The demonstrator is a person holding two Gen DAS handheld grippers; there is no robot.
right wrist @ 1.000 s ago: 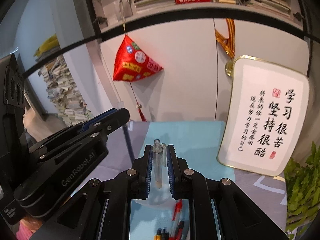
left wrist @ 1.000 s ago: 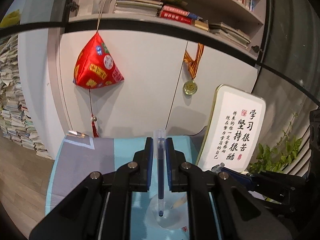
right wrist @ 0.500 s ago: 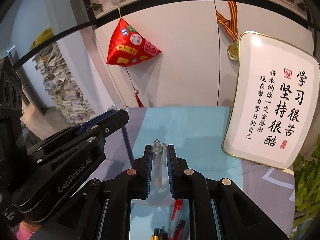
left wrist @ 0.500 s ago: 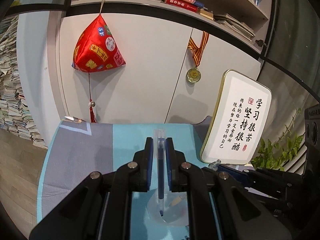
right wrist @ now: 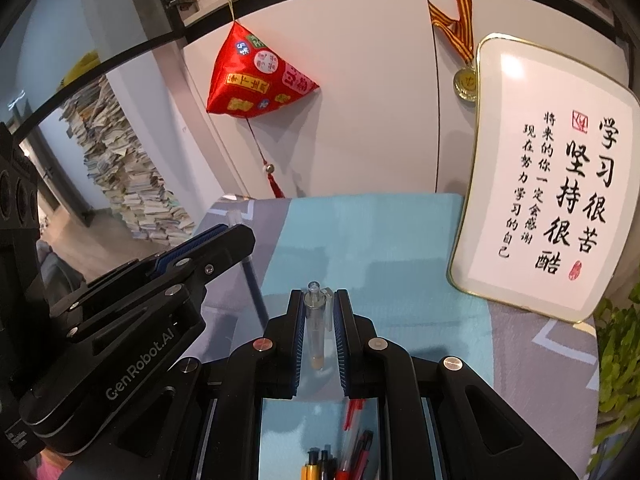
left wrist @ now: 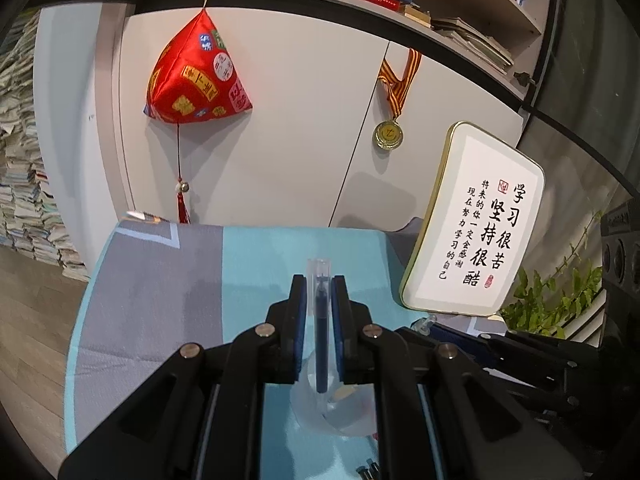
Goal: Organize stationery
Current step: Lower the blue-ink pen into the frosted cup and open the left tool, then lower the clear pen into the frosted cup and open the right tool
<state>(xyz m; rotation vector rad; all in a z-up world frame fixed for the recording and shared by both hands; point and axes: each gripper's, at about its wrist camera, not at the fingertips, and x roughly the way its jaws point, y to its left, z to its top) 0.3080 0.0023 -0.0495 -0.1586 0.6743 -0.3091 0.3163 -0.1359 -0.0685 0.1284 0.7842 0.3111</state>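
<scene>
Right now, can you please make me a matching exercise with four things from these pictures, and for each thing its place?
Things:
1. blue pen
2. clear pen
3. medal
4. red pouch

Places:
A. hanging on a striped ribbon
B. hanging on a string from the shelf
C. clamped in the right gripper
D. clamped in the left gripper

Pairs: 1-D, 2-C, 3-A, 4-B

A red cloth pouch (left wrist: pixel 198 76) and a medal (left wrist: pixel 387 135) hang on white cupboard doors (left wrist: pixel 288 120). A framed calligraphy sign (right wrist: pixel 548 184) leans nearby, beside a green plant (left wrist: pixel 552 300).
</scene>
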